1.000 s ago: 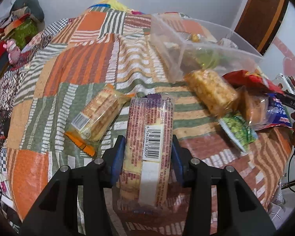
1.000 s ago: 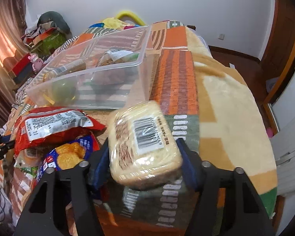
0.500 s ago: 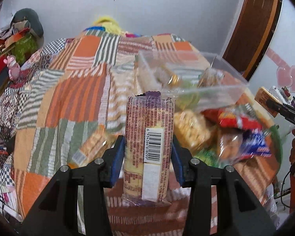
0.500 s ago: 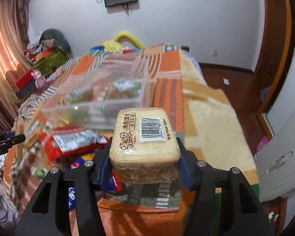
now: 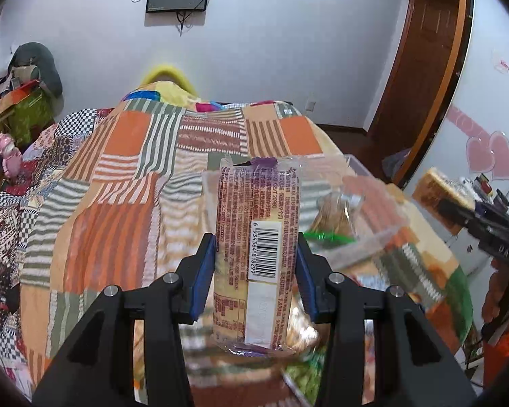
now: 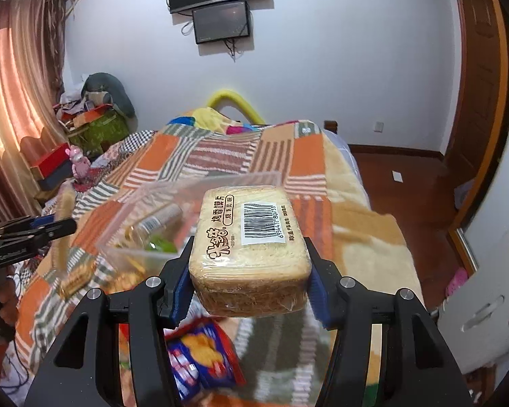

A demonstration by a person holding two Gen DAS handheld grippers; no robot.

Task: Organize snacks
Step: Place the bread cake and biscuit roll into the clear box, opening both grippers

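My left gripper (image 5: 254,264) is shut on a long clear-wrapped biscuit packet (image 5: 254,237) with a barcode, held upright above the bed. My right gripper (image 6: 249,271) is shut on a pale square pack of toasted bun slices (image 6: 249,247), also lifted. A clear plastic bin (image 6: 186,210) with several snacks inside sits on the patchwork blanket; in the left wrist view the bin (image 5: 373,203) lies behind and right of the packet. The right gripper shows at the right edge of the left wrist view (image 5: 458,210).
A blue cracker bag (image 6: 200,352) and other loose snack bags (image 5: 302,369) lie on the blanket (image 5: 118,203) below the grippers. The bed's right edge drops to a wooden floor (image 6: 407,176). Clutter and a pink toy (image 6: 79,166) stand at the left.
Both grippers have lifted with their packs and tilted up, so the bed and bin sit lower in view and the wall screens show. The grips are unchanged.
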